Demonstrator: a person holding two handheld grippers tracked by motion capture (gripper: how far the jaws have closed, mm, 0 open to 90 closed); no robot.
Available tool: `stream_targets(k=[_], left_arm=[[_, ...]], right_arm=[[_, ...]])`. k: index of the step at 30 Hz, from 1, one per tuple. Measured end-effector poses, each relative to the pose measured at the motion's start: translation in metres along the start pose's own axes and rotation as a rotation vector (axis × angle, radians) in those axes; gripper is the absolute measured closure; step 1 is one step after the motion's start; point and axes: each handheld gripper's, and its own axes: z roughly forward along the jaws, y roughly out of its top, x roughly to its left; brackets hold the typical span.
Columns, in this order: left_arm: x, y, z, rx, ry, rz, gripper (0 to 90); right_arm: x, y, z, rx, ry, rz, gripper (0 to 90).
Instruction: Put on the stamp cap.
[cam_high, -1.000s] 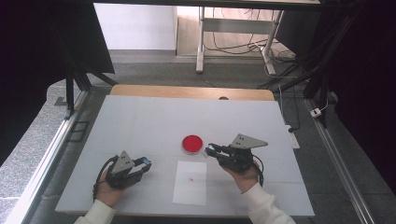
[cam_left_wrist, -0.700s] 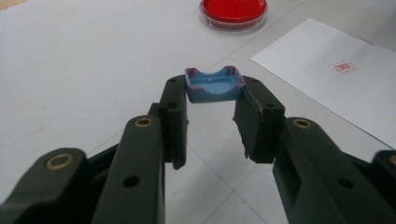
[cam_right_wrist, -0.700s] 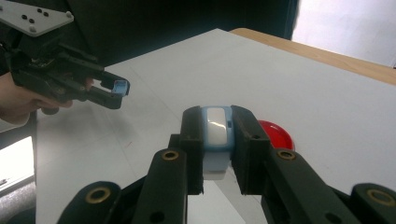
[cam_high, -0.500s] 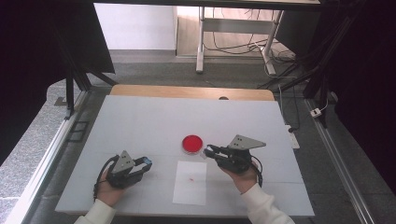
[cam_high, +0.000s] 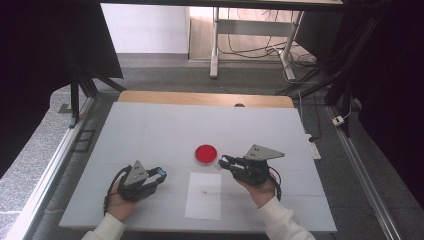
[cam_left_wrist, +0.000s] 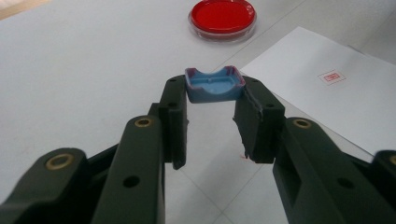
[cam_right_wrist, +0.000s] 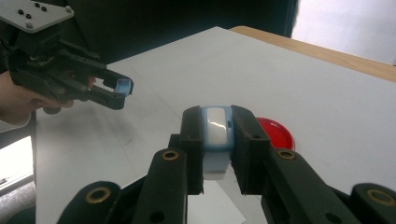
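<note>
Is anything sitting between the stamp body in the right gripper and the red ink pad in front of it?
Nothing visible. The right gripper holds the white-and-blue stamp body, and the round red ink pad dish lies just beyond on bare white table. The left gripper, holding the blue cap, is off to the side.

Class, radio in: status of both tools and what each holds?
Left tool shut on blue cap. Right tool shut on stamp body. Red ink pad and stamped paper between them; nothing in the way.
</note>
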Motion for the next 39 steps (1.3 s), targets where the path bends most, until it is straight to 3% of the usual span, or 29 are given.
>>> stream_targets(k=[39], left_arm=[[-0.031,0.030,0.024,-0.022,-0.083,0.060,64.0]], right_arm=[[0.008,0.003,0.008,-0.015,0.031,-0.012,75.0]])
